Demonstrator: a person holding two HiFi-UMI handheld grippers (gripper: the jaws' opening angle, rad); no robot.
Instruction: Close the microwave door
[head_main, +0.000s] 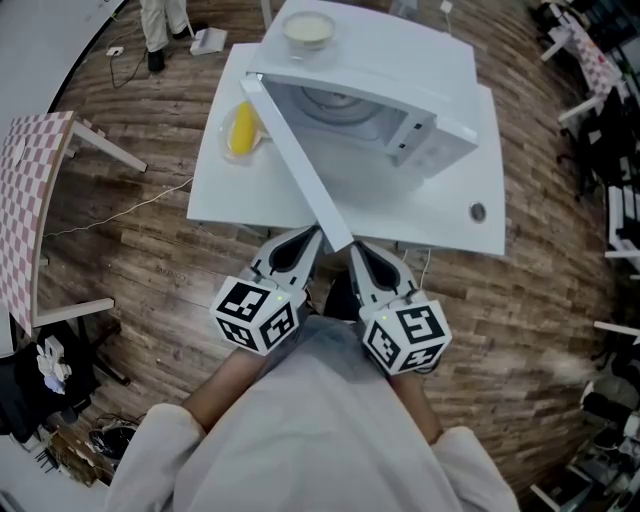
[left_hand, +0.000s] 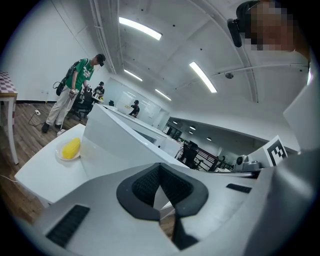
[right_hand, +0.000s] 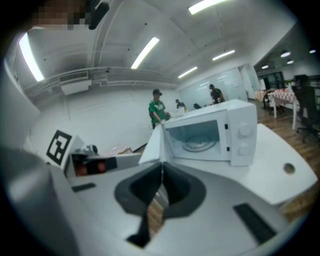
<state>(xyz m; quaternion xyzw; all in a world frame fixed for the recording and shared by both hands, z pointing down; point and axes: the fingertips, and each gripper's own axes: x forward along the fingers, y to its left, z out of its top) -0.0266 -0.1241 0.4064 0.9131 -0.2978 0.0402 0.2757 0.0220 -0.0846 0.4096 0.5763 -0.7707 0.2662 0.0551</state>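
The white microwave (head_main: 400, 90) stands on a white table (head_main: 440, 215) with its door (head_main: 300, 165) swung wide open toward me. In the head view my left gripper (head_main: 308, 238) is just left of the door's free edge and my right gripper (head_main: 358, 252) just right of it, both at the table's near edge. Both are shut with nothing between the jaws. The left gripper view shows its shut gripper (left_hand: 160, 167) below the door's outer face (left_hand: 120, 145). In the right gripper view the shut gripper (right_hand: 161, 167) points at the door's edge (right_hand: 152, 145) and the open microwave (right_hand: 240, 135).
A yellow corn cob on a plate (head_main: 243, 128) lies on the table left of the door, also in the left gripper view as corn (left_hand: 70, 148). A bowl (head_main: 308, 30) sits on top of the microwave. A checkered table (head_main: 25, 190) stands at left. People stand farther back.
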